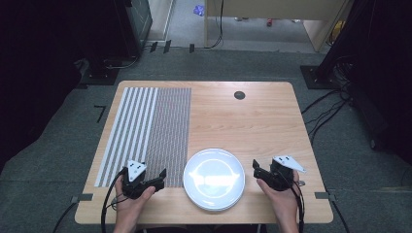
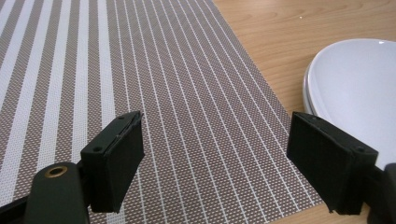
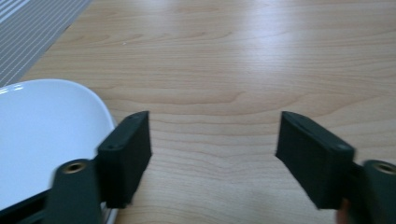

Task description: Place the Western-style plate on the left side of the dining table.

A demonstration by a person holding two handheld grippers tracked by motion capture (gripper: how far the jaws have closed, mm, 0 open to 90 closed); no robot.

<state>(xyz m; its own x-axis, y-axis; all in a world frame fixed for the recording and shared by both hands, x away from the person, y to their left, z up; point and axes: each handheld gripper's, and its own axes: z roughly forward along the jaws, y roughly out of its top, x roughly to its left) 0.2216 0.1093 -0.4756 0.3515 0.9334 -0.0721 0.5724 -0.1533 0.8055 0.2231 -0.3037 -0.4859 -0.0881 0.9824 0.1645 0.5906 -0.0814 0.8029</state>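
Observation:
A white plate (image 1: 214, 178) lies at the front middle of the wooden table (image 1: 252, 121); its edge looks doubled, as if two plates are stacked. To its left a placemat (image 1: 145, 131) with brown and white stripes covers the table's left part. My left gripper (image 1: 145, 172) is held low over the mat's near right corner, just left of the plate. It stands open (image 2: 215, 135) with nothing between its jaws, the mat (image 2: 154, 93) below and the plate (image 2: 355, 88) at the right. My right gripper (image 1: 270, 166) hovers right of the plate, open (image 3: 215, 140) over bare wood, with the plate (image 3: 42, 130) at its left.
A small black round grommet (image 1: 239, 95) sits in the tabletop near the far edge. Dark stands and cables (image 1: 330, 107) lie on the grey floor around the table. Bare wood stretches between the plate and the far edge.

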